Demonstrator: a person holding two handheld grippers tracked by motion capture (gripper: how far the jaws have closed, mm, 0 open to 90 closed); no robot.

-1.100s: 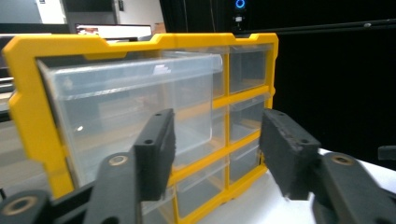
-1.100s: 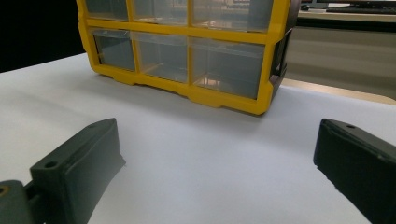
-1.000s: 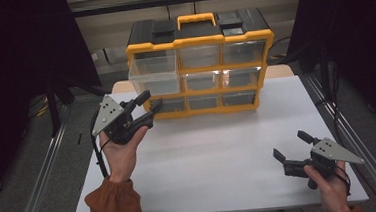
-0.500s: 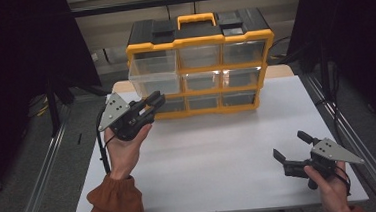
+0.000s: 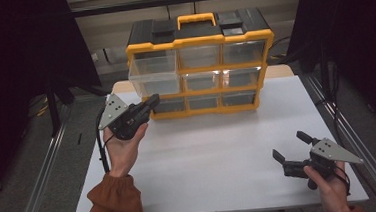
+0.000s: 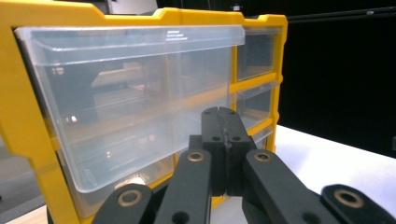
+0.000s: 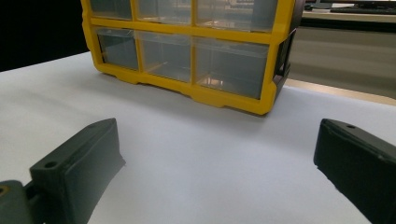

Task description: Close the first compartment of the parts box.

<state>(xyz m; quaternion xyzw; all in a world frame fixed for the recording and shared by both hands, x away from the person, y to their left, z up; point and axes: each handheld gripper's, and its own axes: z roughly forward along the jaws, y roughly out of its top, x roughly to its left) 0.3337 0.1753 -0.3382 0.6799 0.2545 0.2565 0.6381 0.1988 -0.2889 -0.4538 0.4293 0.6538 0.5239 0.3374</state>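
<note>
The top-left drawer is standing pulled out of the cabinet at the table's far edge, so pushing it in is judged as remaining. The left gripper, jaws just closed together on nothing, is being held before the drawer, not touching; the right gripper is being held wide apart, empty, above the table.

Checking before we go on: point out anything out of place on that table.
The top-left drawer of the yellow organizer sticks out past its neighbours, which sit flush. Nothing spilled or damaged shows.
</note>
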